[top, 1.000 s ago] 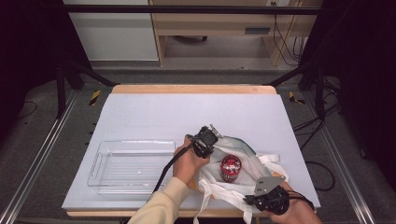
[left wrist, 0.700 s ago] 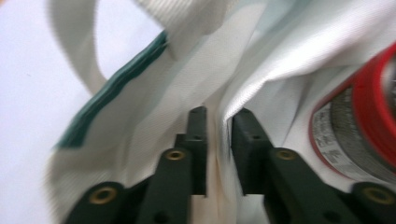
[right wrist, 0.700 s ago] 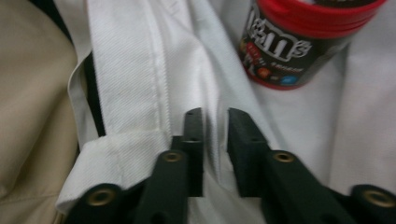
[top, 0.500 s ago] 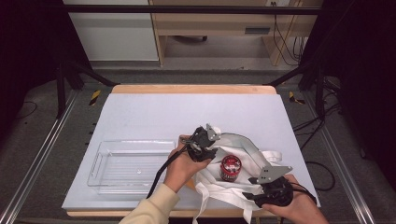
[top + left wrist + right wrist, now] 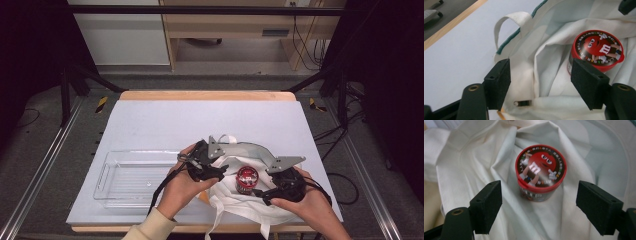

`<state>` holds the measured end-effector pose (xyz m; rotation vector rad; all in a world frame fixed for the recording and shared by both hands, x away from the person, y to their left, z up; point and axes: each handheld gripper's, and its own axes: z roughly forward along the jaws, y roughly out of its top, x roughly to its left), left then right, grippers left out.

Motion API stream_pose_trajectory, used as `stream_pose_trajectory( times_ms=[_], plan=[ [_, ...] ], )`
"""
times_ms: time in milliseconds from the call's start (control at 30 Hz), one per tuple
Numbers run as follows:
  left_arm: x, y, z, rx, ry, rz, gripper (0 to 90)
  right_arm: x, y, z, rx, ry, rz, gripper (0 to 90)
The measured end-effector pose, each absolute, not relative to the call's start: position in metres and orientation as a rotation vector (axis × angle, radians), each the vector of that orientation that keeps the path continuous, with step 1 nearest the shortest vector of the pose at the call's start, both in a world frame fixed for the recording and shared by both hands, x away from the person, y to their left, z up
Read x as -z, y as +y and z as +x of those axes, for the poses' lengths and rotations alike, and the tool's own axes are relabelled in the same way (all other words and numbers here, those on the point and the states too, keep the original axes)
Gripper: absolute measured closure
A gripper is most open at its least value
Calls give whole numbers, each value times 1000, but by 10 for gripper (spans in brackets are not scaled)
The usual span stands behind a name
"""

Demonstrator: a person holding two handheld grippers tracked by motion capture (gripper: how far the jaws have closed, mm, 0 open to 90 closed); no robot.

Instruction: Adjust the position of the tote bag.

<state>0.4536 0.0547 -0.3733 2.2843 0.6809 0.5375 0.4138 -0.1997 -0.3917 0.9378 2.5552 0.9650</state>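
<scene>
A white cloth tote bag point(image 5: 235, 207) lies crumpled near the table's front edge, right of centre. A small can with a red cartoon lid point(image 5: 246, 177) stands upright in its folds. My left gripper point(image 5: 220, 171) is at the bag's left side and is open. In the left gripper view, the bag's rim point(image 5: 524, 75) lies between its jaws and the can point(image 5: 599, 48) sits just past the right jaw. My right gripper point(image 5: 260, 194) is open at the bag's right front. In the right gripper view, the can point(image 5: 541, 168) stands ahead, midway between its jaws, untouched.
An empty clear plastic tray point(image 5: 135, 180) sits on the pale mat left of the bag, close to my left forearm. The bag's handle loop point(image 5: 506, 22) rests on the mat. The table's wooden back edge point(image 5: 205, 95) is far off.
My right gripper has moved from the table's front edge forward to the bag, beside the can. My left gripper has shifted slightly left and toward me. The bag's cloth has been spread.
</scene>
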Motion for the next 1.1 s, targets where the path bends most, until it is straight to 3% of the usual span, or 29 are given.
stream_pose_trajectory(
  times_ms=[300,667,1100],
  plan=[
    [377,96,447,-545,747,2253,217,390,-178,433,-917,2547,1021,181],
    [388,147,433,-583,810,2205,187,393,-157,447,-872,2560,1041,156],
    [390,153,430,-555,835,2207,157,401,-158,446,-861,2511,1100,178]
  ],
)
